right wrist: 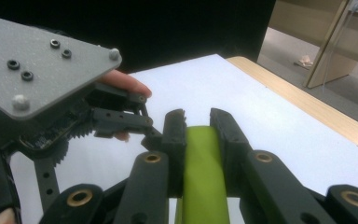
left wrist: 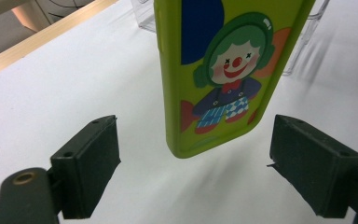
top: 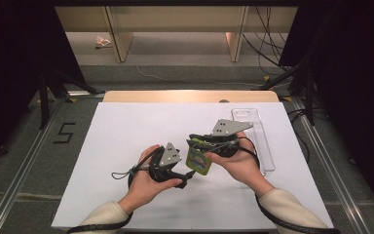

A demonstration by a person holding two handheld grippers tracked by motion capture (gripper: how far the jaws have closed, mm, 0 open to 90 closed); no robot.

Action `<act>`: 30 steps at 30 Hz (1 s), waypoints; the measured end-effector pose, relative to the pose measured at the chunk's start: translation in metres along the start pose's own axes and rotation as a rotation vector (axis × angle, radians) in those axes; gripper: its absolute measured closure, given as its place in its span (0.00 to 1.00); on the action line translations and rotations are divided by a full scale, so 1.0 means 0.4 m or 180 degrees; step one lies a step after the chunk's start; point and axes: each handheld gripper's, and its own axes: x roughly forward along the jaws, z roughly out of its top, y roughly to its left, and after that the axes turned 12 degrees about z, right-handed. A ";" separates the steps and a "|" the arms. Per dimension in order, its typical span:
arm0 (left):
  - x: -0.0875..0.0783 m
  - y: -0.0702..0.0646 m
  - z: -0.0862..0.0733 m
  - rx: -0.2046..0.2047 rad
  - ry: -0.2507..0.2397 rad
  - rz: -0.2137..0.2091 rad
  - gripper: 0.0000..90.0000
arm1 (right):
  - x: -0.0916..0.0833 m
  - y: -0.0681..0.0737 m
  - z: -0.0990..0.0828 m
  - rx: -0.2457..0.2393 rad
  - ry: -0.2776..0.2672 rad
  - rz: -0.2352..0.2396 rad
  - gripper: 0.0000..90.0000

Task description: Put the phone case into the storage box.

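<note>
A lime-green phone case (top: pixel 198 159) with a clown picture (left wrist: pixel 223 70) hangs upright above the white sheet. My right gripper (top: pixel 193 143) is shut on its edge, and in the right gripper view both black jaws (right wrist: pixel 197 119) press on the green case (right wrist: pixel 203 172). My left gripper (top: pixel 185 178) is just left of the case and lower. In the left gripper view it (left wrist: pixel 193 149) stands open. Its pads (left wrist: pixel 91 158) are well apart on either side of the case's lower end and do not touch it.
A clear plastic tray (top: pixel 255 136) lies on the white sheet (top: pixel 141 131) at the right, just behind the case. The wooden table edge (top: pixel 190 96) runs along the far side. Tripod legs and cables stand on the floor beyond.
</note>
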 end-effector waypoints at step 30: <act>0.029 0.009 -0.024 0.0041 0.0043 -0.0293 0.25 | -0.012 -0.005 0.014 -0.0028 0.0275 0.0406 0.86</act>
